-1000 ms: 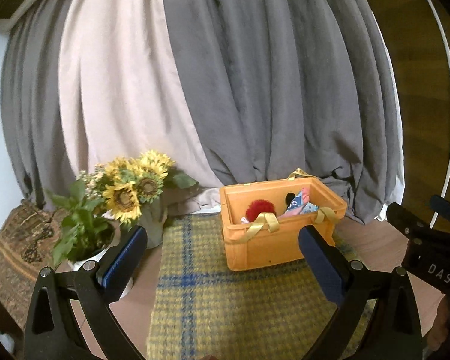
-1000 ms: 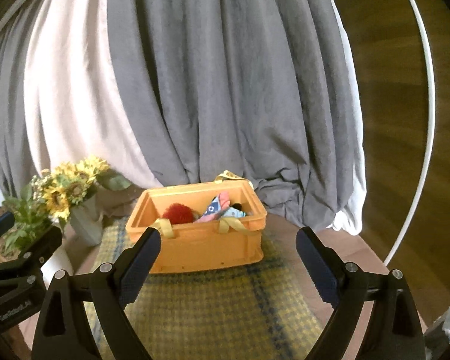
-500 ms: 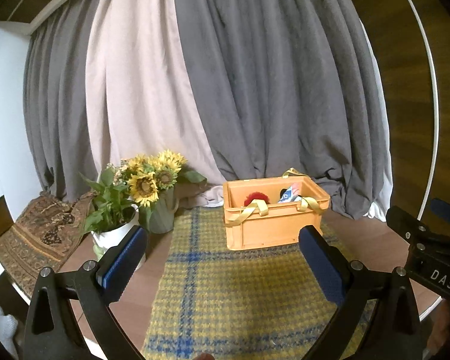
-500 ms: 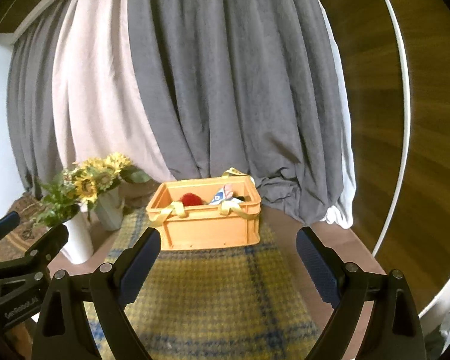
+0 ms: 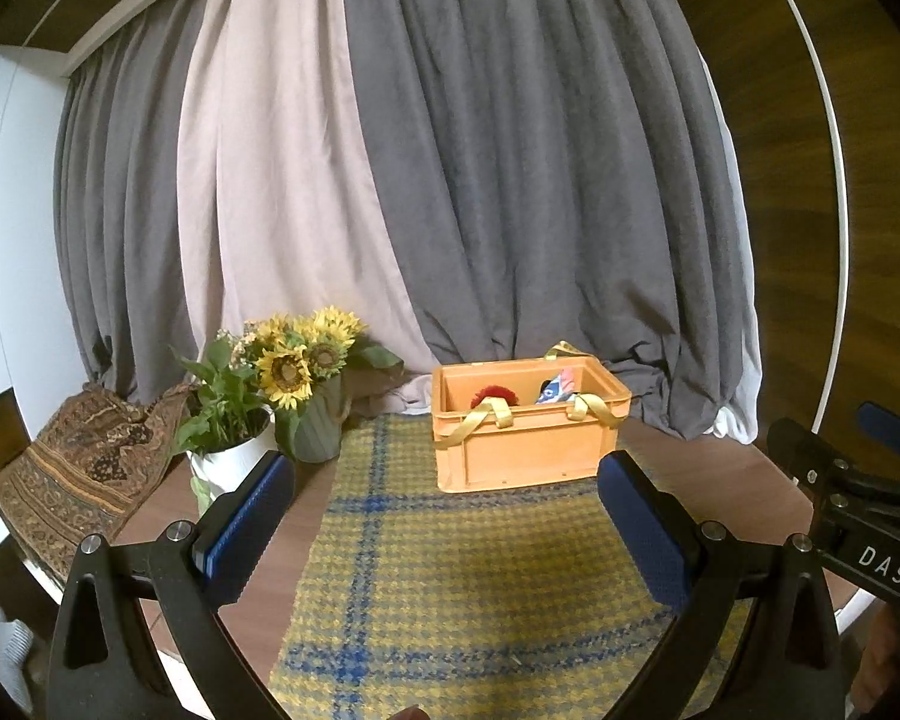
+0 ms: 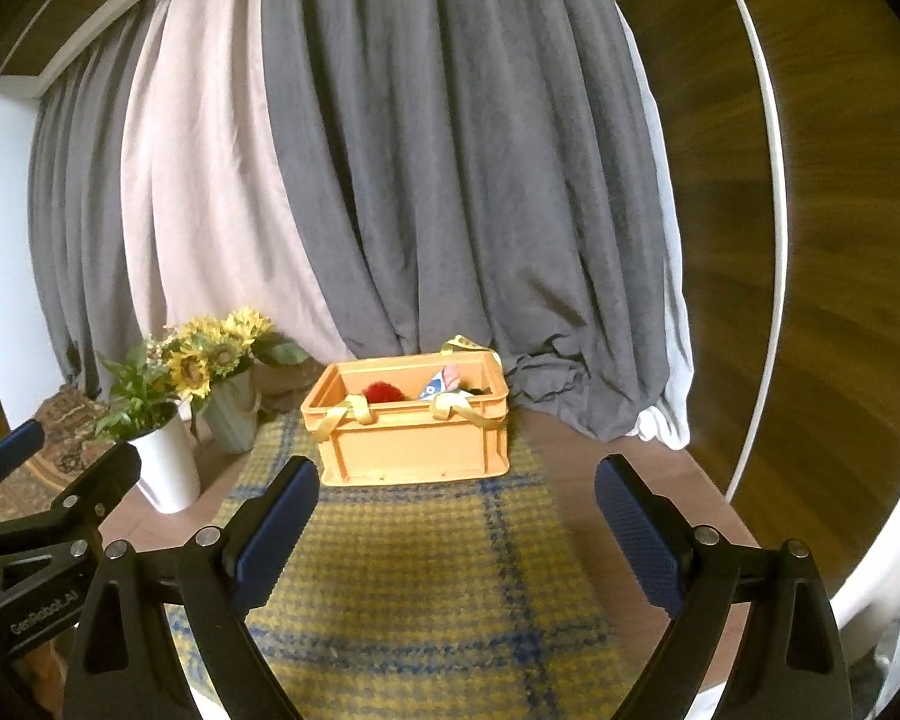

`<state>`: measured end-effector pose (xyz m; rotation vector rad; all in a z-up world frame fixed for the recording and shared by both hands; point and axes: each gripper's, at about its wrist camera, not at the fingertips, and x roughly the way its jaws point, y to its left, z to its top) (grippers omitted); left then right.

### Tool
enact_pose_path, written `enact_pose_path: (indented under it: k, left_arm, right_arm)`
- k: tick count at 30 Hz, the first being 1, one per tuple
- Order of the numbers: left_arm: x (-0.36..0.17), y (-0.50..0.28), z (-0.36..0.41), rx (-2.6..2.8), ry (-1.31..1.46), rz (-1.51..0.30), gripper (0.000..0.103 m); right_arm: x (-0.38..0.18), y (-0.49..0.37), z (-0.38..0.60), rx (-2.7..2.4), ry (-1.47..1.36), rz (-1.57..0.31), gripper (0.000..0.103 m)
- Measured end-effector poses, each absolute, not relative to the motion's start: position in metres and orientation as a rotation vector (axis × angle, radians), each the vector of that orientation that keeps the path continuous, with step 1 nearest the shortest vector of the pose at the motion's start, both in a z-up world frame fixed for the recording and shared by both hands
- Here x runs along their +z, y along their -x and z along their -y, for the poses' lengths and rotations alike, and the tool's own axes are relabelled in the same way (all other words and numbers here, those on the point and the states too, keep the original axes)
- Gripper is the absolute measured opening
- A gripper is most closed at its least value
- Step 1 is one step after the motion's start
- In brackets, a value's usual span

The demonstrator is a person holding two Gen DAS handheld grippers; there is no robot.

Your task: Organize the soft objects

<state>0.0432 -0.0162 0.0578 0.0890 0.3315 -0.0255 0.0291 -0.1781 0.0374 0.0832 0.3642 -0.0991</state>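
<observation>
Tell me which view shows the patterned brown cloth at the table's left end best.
The left wrist view: the patterned brown cloth shows there as a broad stretch draped over the table edge, beside the white pot. The right wrist view catches only a small strip, mostly hidden behind the left tongs and the pot.

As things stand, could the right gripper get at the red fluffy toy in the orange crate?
Probably yes. The right gripper has its jaws open and empty, only bare plaid mat lies ahead, and the orange crate is open-topped, though the red fluffy toy sits low behind yellow straps.
</observation>
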Motion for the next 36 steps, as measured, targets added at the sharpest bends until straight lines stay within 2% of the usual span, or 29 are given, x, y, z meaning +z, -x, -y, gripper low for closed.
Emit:
enact_pose_path:
  k: [36]
  left_arm:
    - [0.064, -0.025, 0.045, -0.034, -0.092, -0.319, 0.103]
  right_arm:
    - [0.045, -0.007, 0.195, -0.117, -0.096, -0.34, 0.094]
